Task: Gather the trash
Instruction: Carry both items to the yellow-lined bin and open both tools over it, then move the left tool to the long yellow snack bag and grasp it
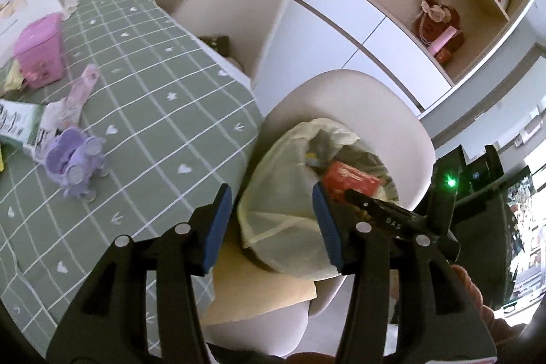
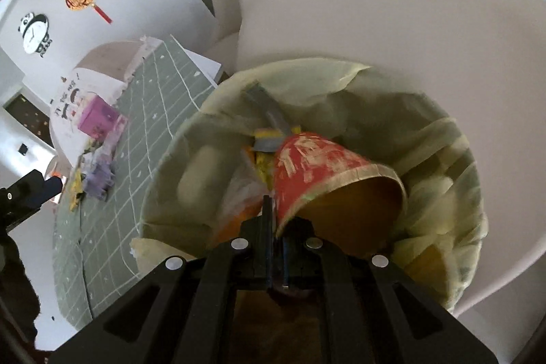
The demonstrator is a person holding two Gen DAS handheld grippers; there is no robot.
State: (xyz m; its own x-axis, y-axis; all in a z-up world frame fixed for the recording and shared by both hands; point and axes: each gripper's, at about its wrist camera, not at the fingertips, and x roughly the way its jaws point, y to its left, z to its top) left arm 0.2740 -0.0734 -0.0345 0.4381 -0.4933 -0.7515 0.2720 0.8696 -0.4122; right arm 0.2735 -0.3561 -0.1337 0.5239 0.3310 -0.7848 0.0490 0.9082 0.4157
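Black tongs frames nearest each lens. Farther off, largest first: pale chair drawn up just beside the green checked bench, likely so its seat can carry the bin within easy reach; bin bag, yellowish and translucent, folded over a bin rim on that seat, mouth gaping upward to take drops, already holding scraps and wrappers; red paper cup, the piece of trash in hand, tipped on its side over the bag mouth, gold-printed wall worn and patchy, rim bent out of round, orange-brown inside facing the lens.

Right tongs pinched tight on the cup's rim wall, one pad inside and one outside, probably the surest hold on thin crushable paper; cup low over the bag, so release looks near but not yet made.

Left tongs half spread, blue pads holding nothing, hanging above the bag's near edge beside the bench corner.

More litter on the bench, well apart from the bag: pink wrapper; purple toy-like thing; pink box behind.
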